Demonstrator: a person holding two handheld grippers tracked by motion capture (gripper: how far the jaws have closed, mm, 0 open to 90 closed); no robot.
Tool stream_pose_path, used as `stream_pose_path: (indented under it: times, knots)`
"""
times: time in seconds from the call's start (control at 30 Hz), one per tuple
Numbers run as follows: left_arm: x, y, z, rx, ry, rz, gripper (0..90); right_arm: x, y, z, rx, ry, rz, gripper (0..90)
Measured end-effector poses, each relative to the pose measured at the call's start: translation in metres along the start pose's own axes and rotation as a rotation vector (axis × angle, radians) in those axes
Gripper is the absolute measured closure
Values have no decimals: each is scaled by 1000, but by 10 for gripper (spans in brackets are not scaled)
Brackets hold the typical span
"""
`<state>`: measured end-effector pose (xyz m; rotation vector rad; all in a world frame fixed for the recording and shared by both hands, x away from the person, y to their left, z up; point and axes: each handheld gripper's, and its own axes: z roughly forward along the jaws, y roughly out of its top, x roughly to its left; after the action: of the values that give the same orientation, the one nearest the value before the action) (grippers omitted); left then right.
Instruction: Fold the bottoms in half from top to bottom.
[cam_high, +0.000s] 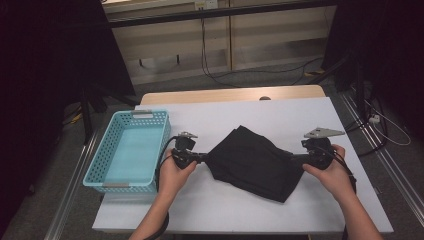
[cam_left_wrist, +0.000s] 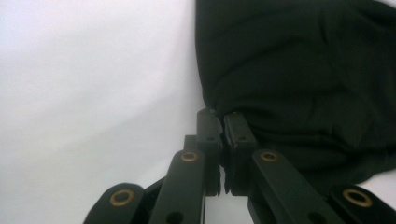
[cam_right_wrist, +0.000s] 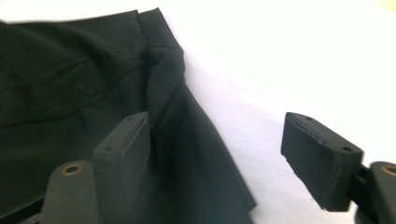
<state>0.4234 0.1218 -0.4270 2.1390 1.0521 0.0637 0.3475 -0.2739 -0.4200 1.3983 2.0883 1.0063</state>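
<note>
Black folded cloth (cam_high: 255, 160) lies mid-table on white tabletop (cam_high: 280, 112). Left gripper (cam_high: 204, 158) at cloth's 9 o'clock edge, jaws pinched together on fabric rim. Right gripper (cam_high: 295, 159) at cloth's 3 o'clock edge, jaws spread wide, one pad (cam_right_wrist: 123, 140) on fabric. Turquoise basket (cam_high: 107, 155) at cloth's 9 o'clock, apart.

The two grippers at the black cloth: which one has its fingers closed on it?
The left gripper, on the side of the blue basket: its fingers pinch the edge of the black cloth. The right gripper has its fingers wide apart around the cloth's other edge.
</note>
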Motion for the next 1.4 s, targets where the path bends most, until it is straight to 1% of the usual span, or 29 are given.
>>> stream_pose_path:
  times: [0.07, 0.1, 0.17, 0.2, 0.23, 0.27, 0.3, 0.37, 0.4, 0.43, 0.47, 0.5, 0.53, 0.57, 0.63, 0.67, 0.7, 0.8, 0.87, 0.9, 0.93, 0.97, 1.0, 1.07, 1.17, 1.23, 1.3, 1.37, 1.4]
  knots:
    - [1, 1, 0, -10, 21, 0, 863, 3, 0, 3, 11, 7, -5, 276]
    - [2, 1, 1, -11, 22, -5, 859, 4, 0, 5, 15, 13, -12, 322]
    - [2, 0, 1, -21, 43, -12, 825, 8, 0, 7, 19, 22, -31, 382]
    - [3, 0, 1, -23, 53, -7, 757, 10, 1, 8, 20, 24, -39, 426]
    - [3, 0, 0, -26, 50, -10, 695, 13, 2, 9, 18, 36, -48, 486]
    - [3, 0, -1, -38, 54, -13, 647, 15, 2, 10, 16, 42, -53, 505]
    - [3, 1, -2, -45, 63, -6, 578, 17, 3, 11, 17, 47, -56, 515]
    - [2, 2, -3, -61, 70, -1, 439, 21, 5, 12, 12, 71, -61, 575]
    - [1, 2, -3, -69, 68, -4, 393, 23, 6, 13, 11, 80, -60, 581]
    - [0, 3, -3, -74, 68, -5, 347, 26, 7, 15, 7, 86, -68, 611]
    - [-1, 4, -3, -78, 75, 5, 316, 28, 8, 16, 17, 83, -75, 638]
    - [-2, 5, -3, -78, 79, 18, 294, 29, 9, 19, 25, 72, -79, 642]
    - [-4, 5, -2, -80, 79, 21, 278, 30, 8, 22, 33, 63, -88, 680]
    - [-4, 5, -2, -79, 75, 23, 269, 30, 7, 26, 44, 48, -94, 744]
    - [-6, 5, -1, -71, 78, 35, 259, 27, 5, 31, 56, 63, -85, 858]
    - [-6, 5, 0, -66, 77, 39, 259, 25, 4, 31, 59, 50, -76, 865]
    - [-6, 4, 0, -69, 82, 41, 258, 22, 4, 32, 76, 53, -70, 867]
    - [-5, 5, 1, -72, 82, 40, 257, 13, -2, 31, 97, 35, -28, 862]
    - [-5, 5, 1, -71, 86, 40, 255, 10, -7, 32, 120, 15, -44, 848]
    - [-5, 4, 1, -73, 87, 39, 254, 9, -10, 33, 130, 8, -42, 816]
    - [-5, 4, 1, -71, 89, 43, 252, 8, -11, 33, 125, -2, -44, 766]
    - [-5, 4, 0, -71, 88, 44, 251, 8, -11, 32, 125, -16, -44, 743]
    - [-5, 4, 0, -72, 88, 43, 248, 8, -10, 30, 117, -14, -52, 740]
    - [-5, 5, 0, -68, 82, 46, 240, 9, -9, 24, 102, -19, -48, 693]
    - [-7, 6, -1, -77, 86, 54, 218, 13, -3, 16, 56, 12, -53, 658]
    - [-7, 7, -1, -84, 87, 59, 209, 19, 1, 13, 32, 52, -63, 652]
    - [-8, 7, -1, -81, 82, 62, 202, 26, 4, 15, 28, 79, -72, 654]
    - [-7, 7, -1, -78, 82, 66, 200, 34, 6, 20, 42, 106, -94, 667]
    - [-7, 7, 0, -74, 81, 66, 200, 37, 6, 23, 55, 109, -105, 670]
